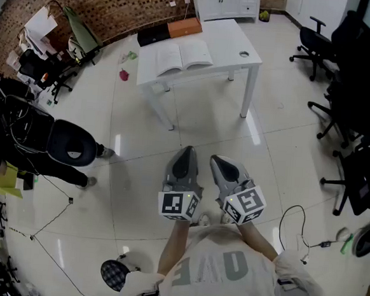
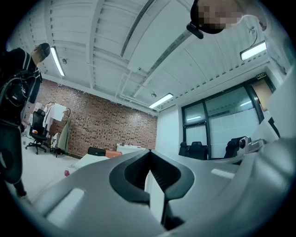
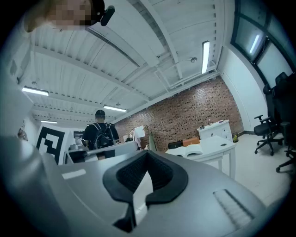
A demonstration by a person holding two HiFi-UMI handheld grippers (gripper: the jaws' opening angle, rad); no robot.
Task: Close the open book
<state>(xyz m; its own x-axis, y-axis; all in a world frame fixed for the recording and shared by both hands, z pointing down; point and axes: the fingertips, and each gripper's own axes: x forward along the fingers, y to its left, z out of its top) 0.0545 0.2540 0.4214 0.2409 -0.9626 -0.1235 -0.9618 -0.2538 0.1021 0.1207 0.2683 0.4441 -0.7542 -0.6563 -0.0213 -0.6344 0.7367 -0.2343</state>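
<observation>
The open book [image 1: 184,56] lies flat on a white table [image 1: 234,49] far ahead of me across the floor. In the right gripper view the book [image 3: 193,149] shows at the table's near-left end. Both grippers are held close to the person's body, well short of the table and side by side. My left gripper [image 1: 186,150] is shut with nothing in it; its jaws meet at the tip [image 2: 149,152]. My right gripper [image 1: 215,159] is also shut and empty, pointing level toward the table [image 3: 147,152].
A black box [image 1: 153,35] and an orange box [image 1: 185,27] sit at the table's far edge. A person in black [image 1: 20,131] stands at the left. Office chairs [image 1: 321,40] line the right side. A cable [image 1: 294,216] lies on the floor.
</observation>
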